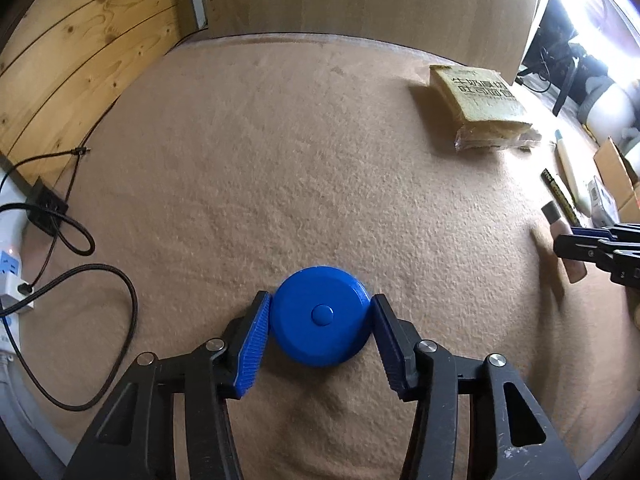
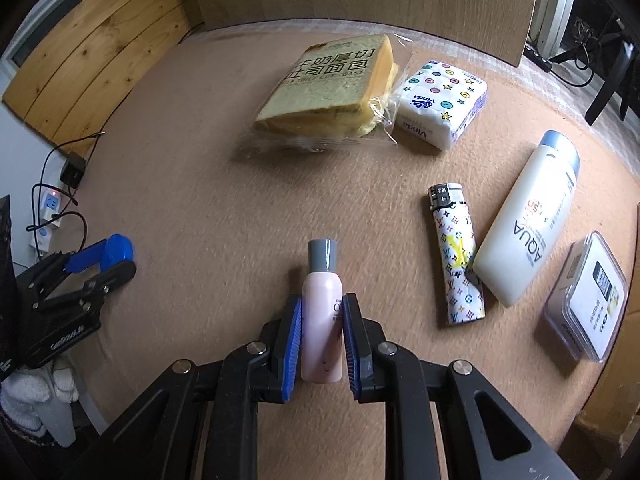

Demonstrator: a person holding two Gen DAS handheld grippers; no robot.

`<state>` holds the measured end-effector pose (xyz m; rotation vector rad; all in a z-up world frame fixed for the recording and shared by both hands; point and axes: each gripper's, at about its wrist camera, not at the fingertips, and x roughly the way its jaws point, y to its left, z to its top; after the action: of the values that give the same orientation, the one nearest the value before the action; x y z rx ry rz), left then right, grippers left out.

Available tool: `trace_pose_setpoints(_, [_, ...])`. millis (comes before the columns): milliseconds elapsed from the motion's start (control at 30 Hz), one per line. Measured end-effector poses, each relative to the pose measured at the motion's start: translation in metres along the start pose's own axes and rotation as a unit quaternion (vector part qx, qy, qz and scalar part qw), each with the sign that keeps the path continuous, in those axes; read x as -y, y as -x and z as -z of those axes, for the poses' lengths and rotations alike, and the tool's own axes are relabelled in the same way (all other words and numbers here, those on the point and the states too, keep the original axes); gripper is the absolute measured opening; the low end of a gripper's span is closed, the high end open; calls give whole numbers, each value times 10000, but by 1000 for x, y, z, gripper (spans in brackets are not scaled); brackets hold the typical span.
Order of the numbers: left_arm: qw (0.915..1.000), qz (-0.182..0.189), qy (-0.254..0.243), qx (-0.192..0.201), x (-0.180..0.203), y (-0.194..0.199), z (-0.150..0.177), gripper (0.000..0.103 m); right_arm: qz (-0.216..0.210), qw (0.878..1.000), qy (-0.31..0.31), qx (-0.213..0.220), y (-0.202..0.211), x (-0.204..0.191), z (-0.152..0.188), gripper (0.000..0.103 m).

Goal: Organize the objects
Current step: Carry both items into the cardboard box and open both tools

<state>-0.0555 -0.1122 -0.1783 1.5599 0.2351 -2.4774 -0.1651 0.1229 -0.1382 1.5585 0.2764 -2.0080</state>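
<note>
The left gripper (image 1: 320, 320) pinches a blue tape measure (image 1: 320, 316) and the right gripper (image 2: 322, 332) a pink bottle (image 2: 322, 320) over the counter (image 2: 200, 200), neither yet placed (bread (image 2: 332, 88), tissues (image 2: 442, 104), lighter (image 2: 456, 256) still scattered, so sorting looks early).

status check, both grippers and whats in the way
Left gripper shut on blue round case. Right gripper shut on pink bottle. Bread pack, lighter, white bottle lie ahead on the mat, apart from both.
</note>
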Motion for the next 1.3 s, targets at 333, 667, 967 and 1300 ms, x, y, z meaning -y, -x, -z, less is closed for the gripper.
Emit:
trace_pose_setpoints(333, [9997, 189, -122, 7, 15, 5, 1, 54, -112, 9998, -97, 123, 14, 3, 14, 18])
trace_pose_setpoints(667, [9957, 750, -481, 269, 74, 32, -17, 54, -247, 9979, -384, 467, 54, 21, 40, 18])
trace_pose_setpoints(967, [9818, 1438, -1088, 598, 169, 66, -45, 54, -12, 9917, -874, 940, 108, 71, 68, 18])
trace_pose_setpoints(1300, [9605, 2013, -1785, 709, 292, 77, -63, 54, 423, 9769, -1609, 1342, 154, 147, 104, 18])
